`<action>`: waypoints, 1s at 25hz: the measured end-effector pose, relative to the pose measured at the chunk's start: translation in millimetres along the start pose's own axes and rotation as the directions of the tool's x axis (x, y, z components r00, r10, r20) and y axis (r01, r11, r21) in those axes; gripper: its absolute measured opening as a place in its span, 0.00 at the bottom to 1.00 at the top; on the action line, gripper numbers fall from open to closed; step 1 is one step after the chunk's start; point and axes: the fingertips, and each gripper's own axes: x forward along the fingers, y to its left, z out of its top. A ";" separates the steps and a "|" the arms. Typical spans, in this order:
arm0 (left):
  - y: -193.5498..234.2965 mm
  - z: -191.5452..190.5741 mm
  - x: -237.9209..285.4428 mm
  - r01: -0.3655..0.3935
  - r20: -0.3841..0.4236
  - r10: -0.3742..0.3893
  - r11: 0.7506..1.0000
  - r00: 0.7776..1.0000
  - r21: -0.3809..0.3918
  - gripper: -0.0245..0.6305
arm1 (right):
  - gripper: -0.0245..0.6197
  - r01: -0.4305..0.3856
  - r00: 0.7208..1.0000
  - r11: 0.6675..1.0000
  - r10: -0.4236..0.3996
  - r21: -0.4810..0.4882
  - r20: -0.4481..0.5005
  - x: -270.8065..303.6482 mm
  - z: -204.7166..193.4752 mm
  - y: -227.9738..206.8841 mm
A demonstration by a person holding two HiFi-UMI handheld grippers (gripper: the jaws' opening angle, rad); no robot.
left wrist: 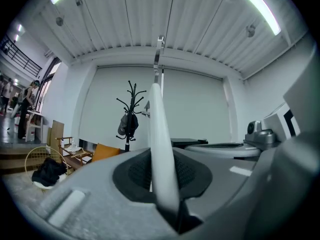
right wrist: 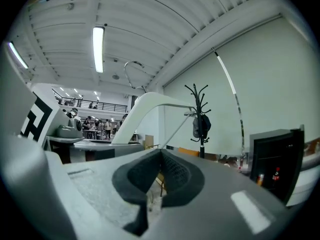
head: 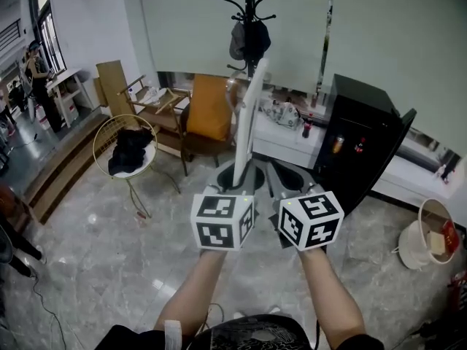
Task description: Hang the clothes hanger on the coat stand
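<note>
Clothes hanger clamped upright in left gripper, hook raised to reach coat stand at 12 o'clock; right gripper pinched together, empty.

The left gripper has its jaws pinched on the white clothes hanger, whose arm rises toward 12 o'clock to its metal hook. At 11 o'clock stands the black coat stand with a dark item hanging on it; the right gripper sits at 3 o'clock
</note>
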 end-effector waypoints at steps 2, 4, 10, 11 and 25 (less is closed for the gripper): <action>2.0 -0.6 4.5 0.007 -0.002 -0.007 1.000 1.000 -0.007 0.13 | 0.03 -0.005 1.000 1.000 0.005 -0.024 -0.002 6.1 4.5 0.1; 4.9 -1.2 9.8 0.009 -0.008 -0.009 1.000 1.000 -0.007 0.13 | 0.03 -0.008 1.000 0.999 0.008 -0.043 -0.003 11.7 9.4 -3.5; 16.5 5.5 31.3 -0.006 -0.003 0.006 1.000 1.000 -0.013 0.13 | 0.03 -0.043 0.999 0.998 0.043 -0.041 0.006 30.3 23.7 -17.7; 16.7 5.6 35.9 -0.008 -0.002 0.008 1.000 1.000 -0.015 0.13 | 0.03 -0.045 0.999 0.998 0.045 -0.047 0.010 33.1 23.9 -20.3; 27.9 11.5 152.0 -0.086 -0.012 0.086 0.996 0.996 -0.023 0.13 | 0.03 -0.091 0.995 0.994 0.093 -0.057 0.047 109.6 33.3 -115.4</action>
